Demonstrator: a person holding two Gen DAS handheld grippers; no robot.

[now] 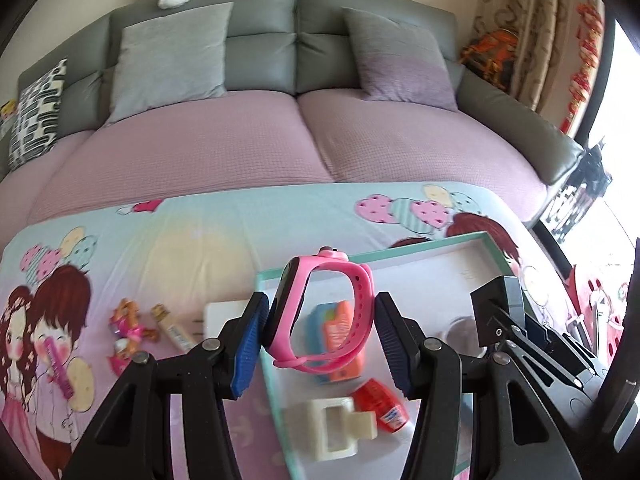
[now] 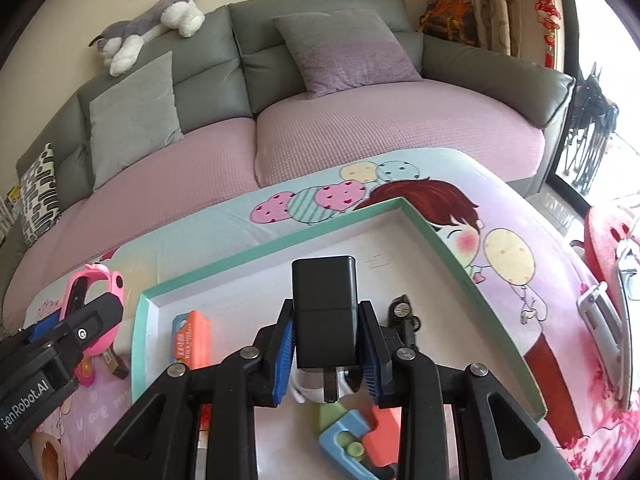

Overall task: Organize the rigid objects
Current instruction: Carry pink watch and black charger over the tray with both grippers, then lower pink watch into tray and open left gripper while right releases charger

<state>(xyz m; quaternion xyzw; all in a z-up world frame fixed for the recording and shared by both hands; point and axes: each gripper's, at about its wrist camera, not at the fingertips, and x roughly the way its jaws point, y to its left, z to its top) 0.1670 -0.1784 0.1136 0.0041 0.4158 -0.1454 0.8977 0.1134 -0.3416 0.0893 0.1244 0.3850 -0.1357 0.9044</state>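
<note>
My left gripper point(image 1: 322, 318) is shut on a pink watch point(image 1: 362, 280), held upright above the left rim of a teal-edged white tray point(image 1: 440, 264). In the tray lie an orange and blue item point(image 1: 340, 332), a small red bottle point(image 1: 378, 404) and a white plastic piece point(image 1: 332, 428). My right gripper point(image 2: 325, 314) is shut on a black charger point(image 2: 324, 288), prongs toward the camera, over the tray point(image 2: 440, 240). Below it sit a black toy car point(image 2: 406, 316), an orange item point(image 2: 192, 340) and a blue block toy point(image 2: 344, 436). The left gripper point(image 2: 80, 328) with the watch point(image 2: 94, 276) shows at the left.
A cartoon-print cloth point(image 1: 180, 240) covers the table. Left of the tray lie a small toy figure point(image 1: 128, 324), a stick-shaped packet point(image 1: 172, 328) and a white box point(image 1: 224, 314). Behind the table is a sofa point(image 2: 360, 132) with cushions; a red chair point(image 2: 608, 236) stands right.
</note>
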